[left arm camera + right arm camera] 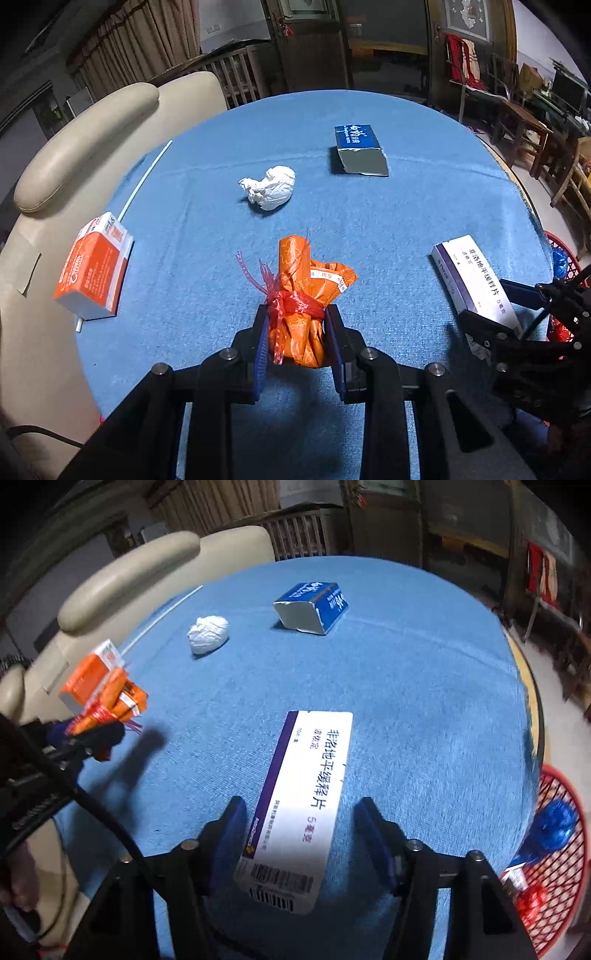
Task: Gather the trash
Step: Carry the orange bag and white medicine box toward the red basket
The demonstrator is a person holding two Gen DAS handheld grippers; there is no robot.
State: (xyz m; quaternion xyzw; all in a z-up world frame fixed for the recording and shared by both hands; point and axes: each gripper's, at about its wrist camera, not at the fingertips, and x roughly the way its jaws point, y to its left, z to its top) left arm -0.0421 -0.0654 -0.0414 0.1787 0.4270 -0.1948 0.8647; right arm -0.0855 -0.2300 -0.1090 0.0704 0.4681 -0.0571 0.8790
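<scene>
**A:** So where's all the trash right now?

**B:** My left gripper [295, 332] has its jaws clamped on the orange wrapper bundle [299, 299], the one tied with red netting, and it looks lifted a bit off the blue surface [424, 206]. My right gripper [299, 834] has its jaws spread wide on either side of the white and purple medicine box [306, 797], which lies flat between them; the jaws aren't touching it.

**A:** And the other bits?

**B:** A crumpled white paper ball [271, 187] sits mid-surface, with a blue box [360, 149] well beyond it to the right. An orange and white box [94, 266] lies near the left edge on top of a white straw [146, 179]. Off the right edge, lower down, there's a red mesh basket [569, 886] with a blue crinkly wrapper [550, 830] and something red in it. A beige sofa [81, 140] wraps the left side.
</scene>
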